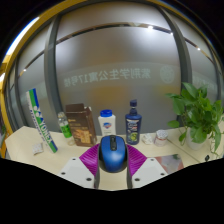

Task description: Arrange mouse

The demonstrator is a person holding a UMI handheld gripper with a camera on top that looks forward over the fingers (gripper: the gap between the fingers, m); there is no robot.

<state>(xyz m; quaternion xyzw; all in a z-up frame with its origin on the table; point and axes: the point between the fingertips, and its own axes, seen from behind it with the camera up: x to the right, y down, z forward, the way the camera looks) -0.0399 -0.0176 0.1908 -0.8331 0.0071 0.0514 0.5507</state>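
Observation:
A blue and black computer mouse (112,153) sits between my two fingers, its nose pointing away from me. The purple pads (89,157) press on both of its sides. My gripper (112,158) is shut on the mouse and holds it above the pale desk (45,160). The rear of the mouse is hidden between the fingers.
Along the back of the desk stand a tall green and white box (40,120), a small green bottle (66,126), a brown box (80,122), a white jar (106,126) and a dark blue bottle (133,122). A leafy plant (199,112) stands beyond the fingers at the right. A frosted glass wall (110,60) is behind.

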